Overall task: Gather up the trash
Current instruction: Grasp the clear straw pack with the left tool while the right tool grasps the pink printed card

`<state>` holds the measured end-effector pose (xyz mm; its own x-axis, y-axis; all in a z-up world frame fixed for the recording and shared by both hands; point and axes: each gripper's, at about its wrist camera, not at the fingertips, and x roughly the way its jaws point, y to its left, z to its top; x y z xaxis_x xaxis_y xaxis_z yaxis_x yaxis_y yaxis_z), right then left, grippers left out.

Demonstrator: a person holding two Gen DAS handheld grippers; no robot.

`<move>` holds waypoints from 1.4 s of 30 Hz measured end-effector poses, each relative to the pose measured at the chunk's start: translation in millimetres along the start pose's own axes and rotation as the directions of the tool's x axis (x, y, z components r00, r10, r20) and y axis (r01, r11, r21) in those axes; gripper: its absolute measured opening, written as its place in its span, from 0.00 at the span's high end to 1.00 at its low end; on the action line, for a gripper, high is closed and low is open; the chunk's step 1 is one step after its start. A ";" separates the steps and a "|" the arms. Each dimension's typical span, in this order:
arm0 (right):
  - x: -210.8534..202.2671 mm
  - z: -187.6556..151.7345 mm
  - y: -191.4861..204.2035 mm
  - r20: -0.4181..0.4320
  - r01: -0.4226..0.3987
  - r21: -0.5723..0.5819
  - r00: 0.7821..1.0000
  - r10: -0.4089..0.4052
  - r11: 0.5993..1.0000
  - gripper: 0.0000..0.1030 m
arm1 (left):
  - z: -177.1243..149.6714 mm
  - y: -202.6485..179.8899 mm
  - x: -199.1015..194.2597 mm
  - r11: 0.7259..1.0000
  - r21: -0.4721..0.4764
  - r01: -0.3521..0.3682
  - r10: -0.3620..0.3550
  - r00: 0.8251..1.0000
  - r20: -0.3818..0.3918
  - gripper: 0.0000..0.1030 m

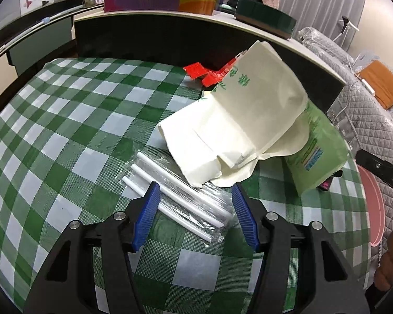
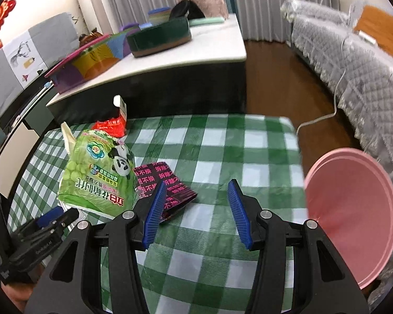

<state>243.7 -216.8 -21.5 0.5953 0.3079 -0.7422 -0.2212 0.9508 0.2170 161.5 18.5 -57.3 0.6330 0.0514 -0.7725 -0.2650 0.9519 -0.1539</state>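
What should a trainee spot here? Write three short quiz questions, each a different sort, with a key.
1. True or false: the clear plastic packet of white straws lies between the pads of the open left claw.
2. Which lies nearest the right claw? A: black wrapper with pink print; B: yellow sponge; C: glass bottle.
3. What colour is the round plastic basin beside the green-checked table?
Key: 1 true; 2 A; 3 pink.

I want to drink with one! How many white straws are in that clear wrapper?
3. The white straws lie side by side in the clear wrapper on the checked tablecloth, between the left gripper's open fingers. More may be hidden.
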 end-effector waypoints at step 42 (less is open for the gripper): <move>26.9 -31.7 47.8 -0.124 -0.053 -0.256 0.992 0.022 0.965 0.34 | 1.2 22.3 -8.1 0.995 0.005 -0.101 0.101 0.995 0.003 0.95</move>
<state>224.6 -164.1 -51.2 0.4903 0.3216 -0.8100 -0.4427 0.8925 0.0864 151.4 39.7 -53.7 0.6050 0.1480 -0.7824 -0.3240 0.9433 -0.0721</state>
